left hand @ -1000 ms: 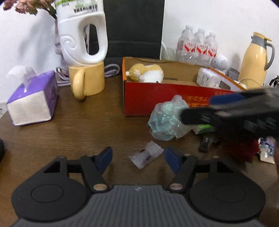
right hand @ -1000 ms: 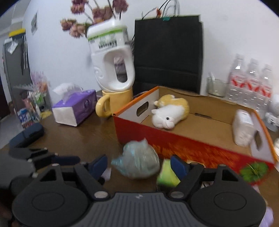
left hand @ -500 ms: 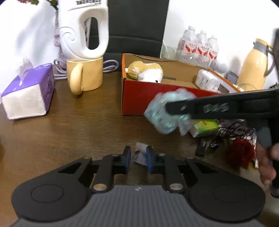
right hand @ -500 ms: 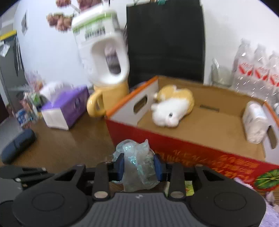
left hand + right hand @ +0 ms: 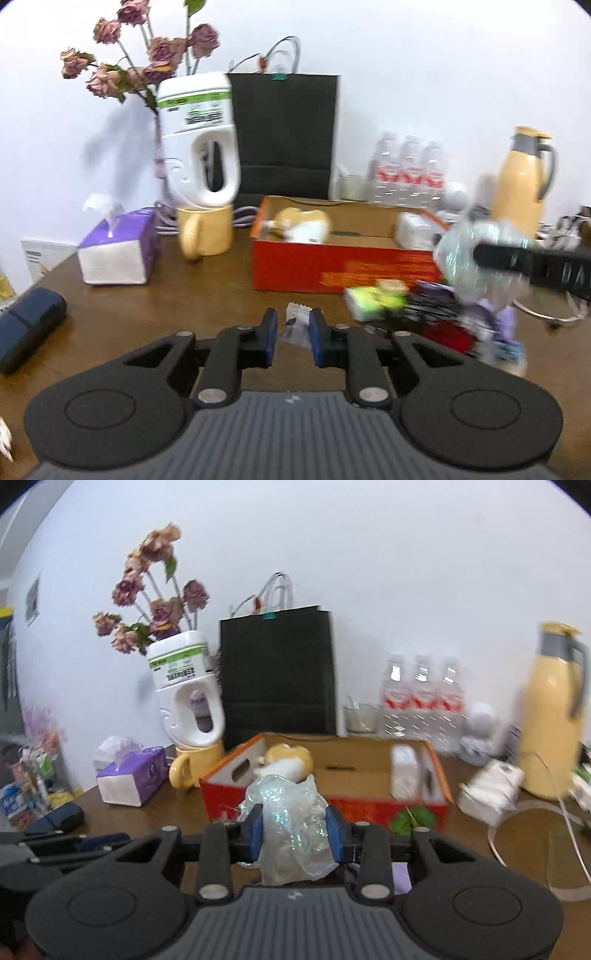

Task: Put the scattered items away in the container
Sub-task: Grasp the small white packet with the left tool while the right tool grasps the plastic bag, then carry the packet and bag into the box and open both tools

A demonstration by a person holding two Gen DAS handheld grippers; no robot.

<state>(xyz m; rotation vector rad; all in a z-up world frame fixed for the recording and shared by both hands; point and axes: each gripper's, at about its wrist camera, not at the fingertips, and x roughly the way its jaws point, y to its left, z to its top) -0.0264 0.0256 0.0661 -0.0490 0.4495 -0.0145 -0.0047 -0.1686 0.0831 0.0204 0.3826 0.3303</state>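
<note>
Carrying two items at once: right gripper (image 5: 294,829) clamped on a crumpled plastic bag (image 5: 291,830), left gripper (image 5: 293,336) pinched on a small clear wrapper (image 5: 296,320), both short of the red box (image 5: 332,264). Box already holds a plush toy (image 5: 301,225) and a white pack (image 5: 413,227). Green packet (image 5: 373,297) and red and purple clutter beside the box remain, so roughly midway.

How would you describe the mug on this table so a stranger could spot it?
Start at the red cardboard box mid-table. Just left of it stands the yellow mug; unlike anything nearby, it has a white handled jug stuck upside down in it.
</note>
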